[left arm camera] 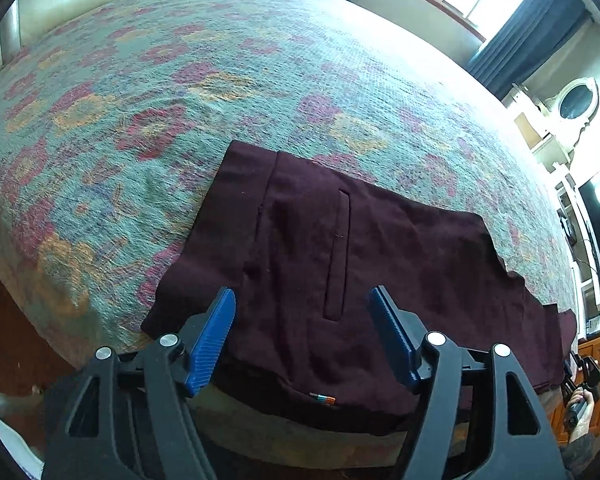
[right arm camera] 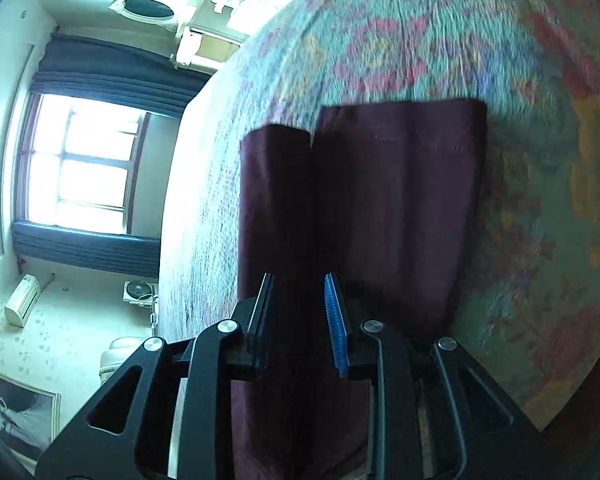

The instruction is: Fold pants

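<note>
From the left wrist, the left gripper [left arm camera: 302, 322] hovers with jaws spread wide and empty over the maroon pants [left arm camera: 340, 264], lying flat near the bed [left arm camera: 180, 80] edge, apparently ready to pinch the waistband. From the right wrist, the right gripper [right arm camera: 298, 316], jaws partly open and seemingly gripping nothing, lines up along the 2 legs, likely for lifting.

Pants [left arm camera: 340, 248] dark maroon; bedspread [left arm camera: 180, 92] teal, red-orange floral; curtains [left arm camera: 532, 28] seemingly navy; tool pads [left arm camera: 214, 336] blue.

Matt cloth pants [left arm camera: 340, 264], seemingly nubbly bedspread [left arm camera: 180, 100]
</note>
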Tool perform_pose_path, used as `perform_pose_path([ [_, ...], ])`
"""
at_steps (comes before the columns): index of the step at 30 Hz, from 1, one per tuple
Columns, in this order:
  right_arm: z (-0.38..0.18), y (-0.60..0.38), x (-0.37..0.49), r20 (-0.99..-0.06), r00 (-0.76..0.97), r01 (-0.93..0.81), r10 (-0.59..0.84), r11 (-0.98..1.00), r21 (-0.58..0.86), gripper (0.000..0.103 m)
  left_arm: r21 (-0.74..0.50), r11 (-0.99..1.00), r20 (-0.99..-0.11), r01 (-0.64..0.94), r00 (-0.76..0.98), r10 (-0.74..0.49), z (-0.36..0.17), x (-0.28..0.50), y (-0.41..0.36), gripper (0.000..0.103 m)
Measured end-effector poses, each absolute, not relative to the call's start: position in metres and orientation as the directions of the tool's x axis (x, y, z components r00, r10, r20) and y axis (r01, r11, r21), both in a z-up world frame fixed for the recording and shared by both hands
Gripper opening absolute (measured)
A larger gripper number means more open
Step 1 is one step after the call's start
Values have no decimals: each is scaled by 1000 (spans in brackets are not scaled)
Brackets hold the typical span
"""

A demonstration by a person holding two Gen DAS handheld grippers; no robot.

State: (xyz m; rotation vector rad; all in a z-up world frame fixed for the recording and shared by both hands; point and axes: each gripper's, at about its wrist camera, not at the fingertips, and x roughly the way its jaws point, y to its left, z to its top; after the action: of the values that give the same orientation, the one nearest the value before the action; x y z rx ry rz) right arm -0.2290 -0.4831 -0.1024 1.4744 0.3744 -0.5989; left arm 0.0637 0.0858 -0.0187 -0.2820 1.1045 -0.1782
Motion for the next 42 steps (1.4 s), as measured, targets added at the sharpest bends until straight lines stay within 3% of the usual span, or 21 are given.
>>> perform_pose_path([
  [9,-110,-485,-201,-556,809,562,-192,-25,826,26,-316,949,-857,-6,432,-282,-29,67,86,72],
  [10,-108,-485,-197,-561,805,571,-194,-6,821,23,-318,948,-857,-8,430,-284,-31,67,86,72],
  [11,-106,-484,-190,-559,807,571,-189,8,821,11,-317,948,-857,-7,430,-284,-31,67,85,73],
  [14,-97,-482,-192,-532,820,546,-211,8,838,4,-313,950,-856,3,433,-284,-32,67,83,75],
  [18,-64,-476,-207,-482,834,515,-269,70,854,4,-324,946,-853,6,430,-295,-33,68,85,76],
  [22,-40,-470,-225,-498,806,565,-320,162,809,4,-352,936,-845,1,429,-319,-33,68,89,76],
  [28,-99,-476,-235,-563,782,593,-269,41,804,4,-349,937,-844,8,432,-318,-35,67,88,76],
  [30,-106,-474,-240,-519,807,548,-280,31,836,7,-346,938,-845,13,431,-317,-35,67,88,76],
  [33,-106,-468,-248,-444,856,469,-265,36,883,21,-353,936,-842,8,432,-322,-35,67,89,76],
  [35,-108,-467,-243,-425,873,448,-237,47,893,38,-352,936,-843,7,433,-320,-36,67,88,76],
  [42,-116,-442,-234,-342,931,354,-127,89,931,45,-331,943,-846,19,437,-306,-36,66,83,79],
])
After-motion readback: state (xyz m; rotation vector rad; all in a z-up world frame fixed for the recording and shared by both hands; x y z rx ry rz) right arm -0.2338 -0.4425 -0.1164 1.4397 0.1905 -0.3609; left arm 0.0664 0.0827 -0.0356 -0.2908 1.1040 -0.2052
